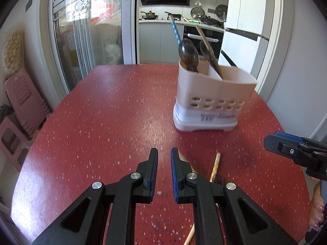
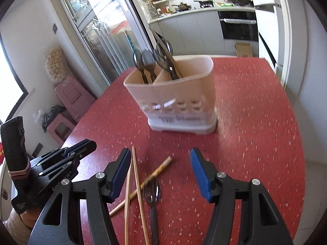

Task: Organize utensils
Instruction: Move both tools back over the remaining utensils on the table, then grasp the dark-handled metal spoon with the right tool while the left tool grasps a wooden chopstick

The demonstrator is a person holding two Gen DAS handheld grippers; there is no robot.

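1. A red speckled table (image 1: 106,110) fills the foreground.
2. Pink plastic stools (image 1: 22,102) are stacked at the left wall.
3. A glass sliding door (image 1: 85,30) stands behind the table.
4. A built-in oven (image 2: 238,25) sits under the kitchen counter (image 2: 184,14).

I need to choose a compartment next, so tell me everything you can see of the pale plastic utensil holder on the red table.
The pale pinkish-white plastic utensil holder stands upright on the red speckled table, beyond both grippers and untouched by either. It has a rounded body on a wider white base, rows of small slots low on its front wall, and a blurred printed label beneath them. Inner dividers split it into compartments. Dark spoons, a blue patterned handle and a wooden handle stand inside, leaning.
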